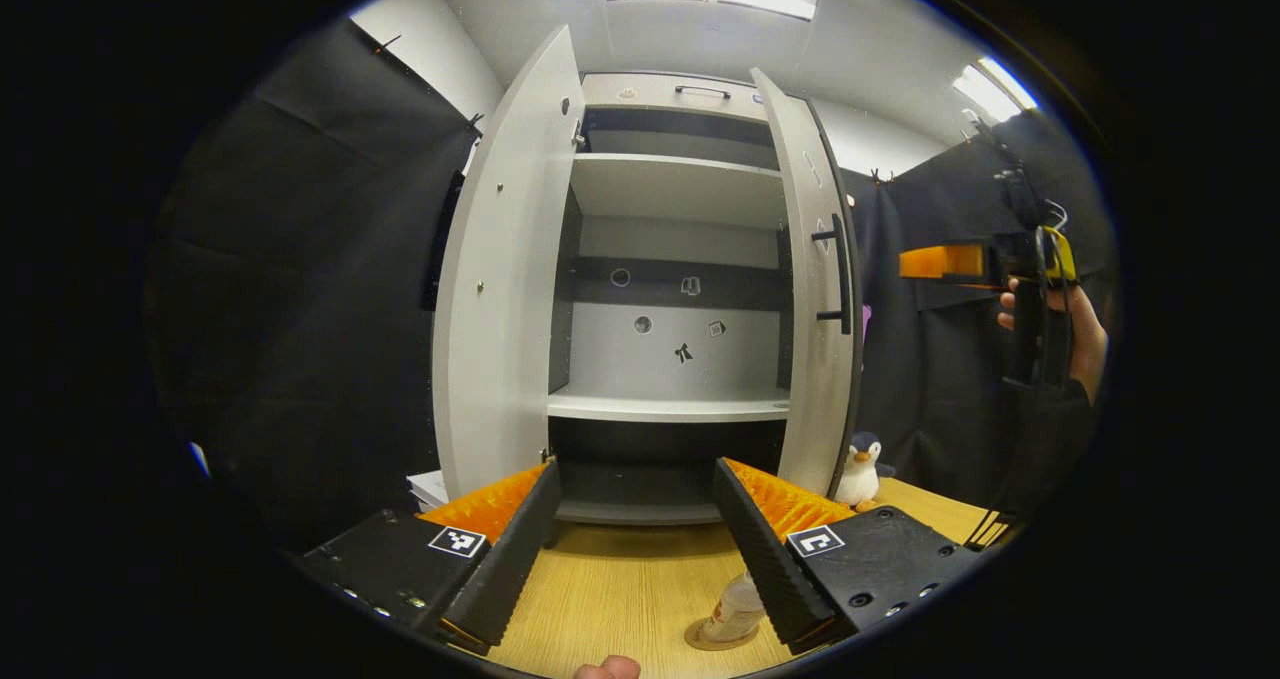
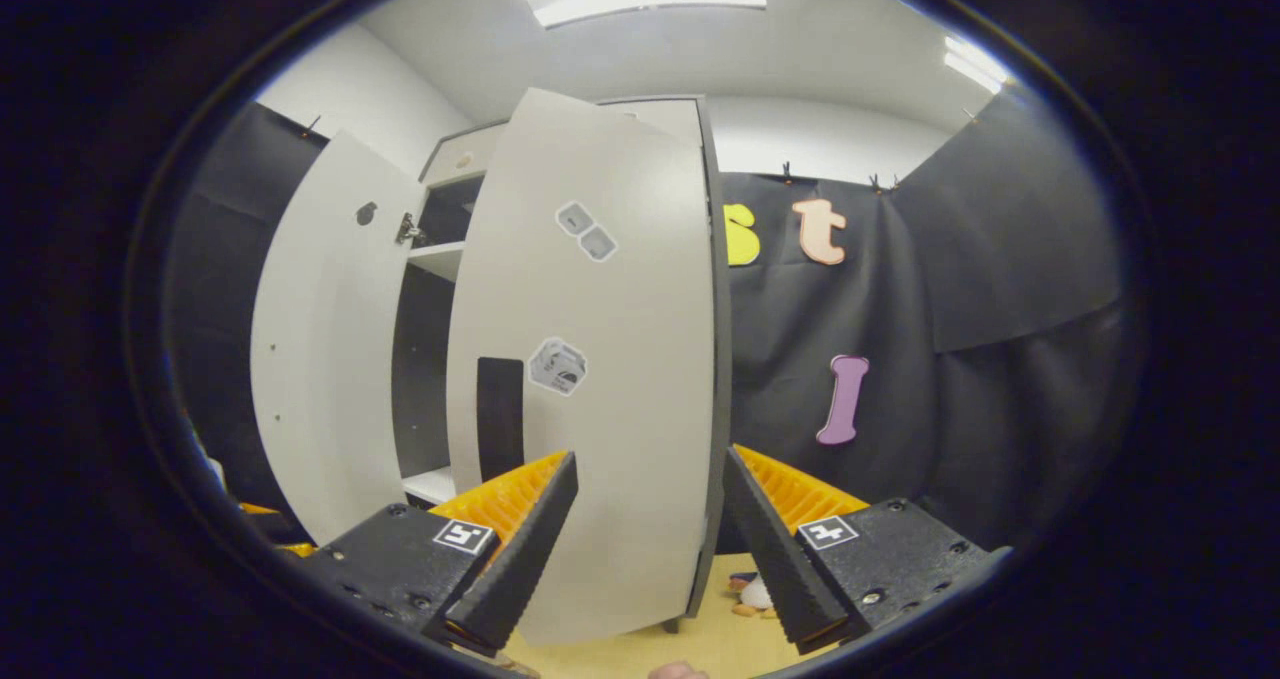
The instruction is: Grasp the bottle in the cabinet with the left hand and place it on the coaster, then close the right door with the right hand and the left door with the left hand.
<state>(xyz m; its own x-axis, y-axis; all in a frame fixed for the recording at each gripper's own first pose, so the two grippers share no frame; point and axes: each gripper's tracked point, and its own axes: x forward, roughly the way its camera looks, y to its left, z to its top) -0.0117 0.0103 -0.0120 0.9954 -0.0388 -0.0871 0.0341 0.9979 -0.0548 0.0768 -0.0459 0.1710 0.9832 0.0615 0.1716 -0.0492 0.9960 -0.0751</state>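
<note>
The grey cabinet [image 1: 680, 189] stands with both doors swung out and its shelves bare. A clear bottle [image 1: 737, 604] stands on a round coaster [image 1: 708, 641] on the wooden table, just beside one finger of my left gripper [image 1: 635, 469], which is open and holds nothing. The left door [image 1: 505, 289] and the right door [image 1: 812, 289] with its dark handle [image 1: 838, 274] flank the opening. My right gripper [image 2: 650, 456] is open, close to the outer face of the right door [image 2: 600, 379]. In the left gripper view the right gripper [image 1: 950, 261] hangs beside that door, held by a hand [image 1: 1085, 334].
A small penguin toy [image 1: 860, 469] sits on the table [image 1: 620, 579] at the foot of the right door, also the penguin toy [image 2: 750, 594] low in the right gripper view. Something white [image 1: 430, 484] lies left of the cabinet. Black cloth walls surround the booth.
</note>
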